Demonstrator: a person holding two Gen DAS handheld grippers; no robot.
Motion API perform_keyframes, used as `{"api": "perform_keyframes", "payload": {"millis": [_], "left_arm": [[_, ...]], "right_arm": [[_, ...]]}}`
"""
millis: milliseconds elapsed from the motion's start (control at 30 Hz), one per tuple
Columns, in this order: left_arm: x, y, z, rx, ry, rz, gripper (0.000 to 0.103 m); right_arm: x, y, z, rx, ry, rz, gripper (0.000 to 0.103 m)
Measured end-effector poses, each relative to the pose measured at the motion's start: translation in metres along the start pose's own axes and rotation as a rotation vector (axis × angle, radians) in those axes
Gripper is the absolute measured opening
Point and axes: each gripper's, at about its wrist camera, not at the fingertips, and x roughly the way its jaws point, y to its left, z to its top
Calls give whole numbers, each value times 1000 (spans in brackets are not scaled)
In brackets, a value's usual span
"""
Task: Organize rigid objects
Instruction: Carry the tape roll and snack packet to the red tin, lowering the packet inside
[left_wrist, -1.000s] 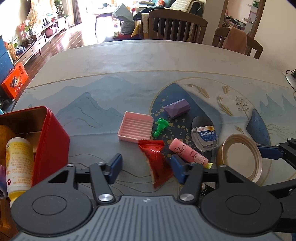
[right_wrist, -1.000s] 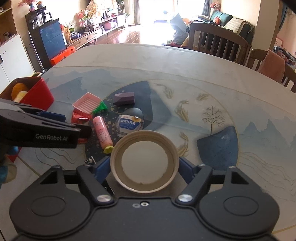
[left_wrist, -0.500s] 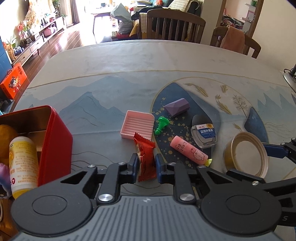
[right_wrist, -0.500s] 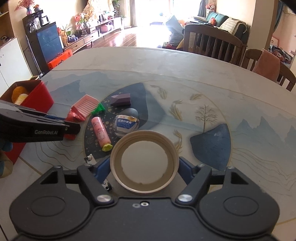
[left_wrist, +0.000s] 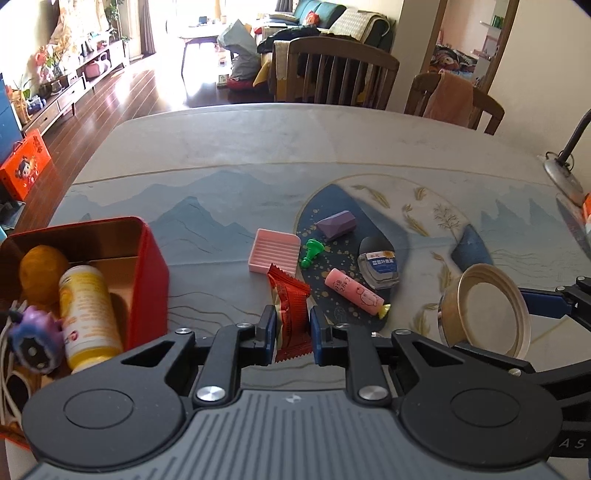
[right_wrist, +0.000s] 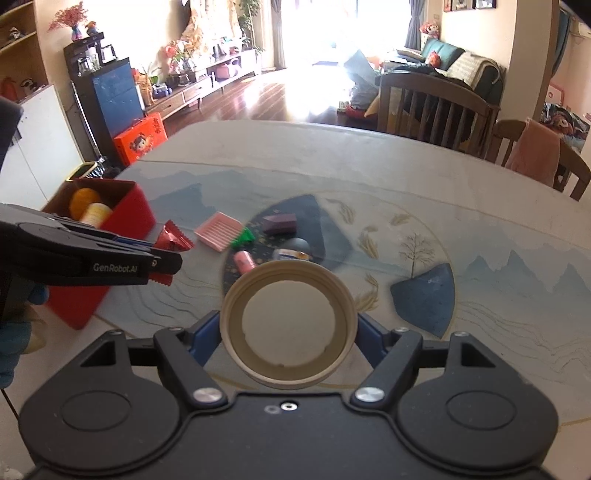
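**Both grippers loaded and lifted off the table**

Since a second ago the left gripper (left_wrist: 291, 330) has closed on the red snack packet (left_wrist: 291, 314) that then lay flat on the table, and both hands have come up: the packet now stands upright between the blue pads, clear of the table (left_wrist: 258, 155). The right gripper (right_wrist: 288, 332) holds the round tan lid (right_wrist: 289, 325) across its width, jaws spread wide, just as it did before.

Left on the table, grouped on the dark oval of the printed cloth, are the pink ridged tray (left_wrist: 273, 251), the green peg (left_wrist: 312, 253), the purple block (left_wrist: 337, 224), the small bottle with a black cap (left_wrist: 378, 264) and the pink tube (left_wrist: 351, 291). None of them touches a gripper. The red tin box (left_wrist: 147, 280) sits at the left edge, close beside the left gripper.

The left wrist view looks down into the box and shows an orange ball (left_wrist: 42, 275), a yellow bottle (left_wrist: 86, 314) and a small purple figure (left_wrist: 35, 338) inside; it also shows the lid tilted on edge at the far right. The right wrist view shows only the ball and the bottle top over the box rim, and the lid blocks part of the pink tube and the small bottle. It does show the left gripper from the side, with the packet's ends sticking out above and below it.
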Motion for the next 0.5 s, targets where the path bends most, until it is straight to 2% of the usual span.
{"api": "perform_keyframes", "payload": {"millis": [233,500], "left_arm": [[-32,12,-5,-18,-32,-21,19],[-61,44,-12,-50,-57,-20,19]], "right_arm": [[-23,24,3,-18,-24,15,76],[-40,61,11,-58,-55,41,76]]}}
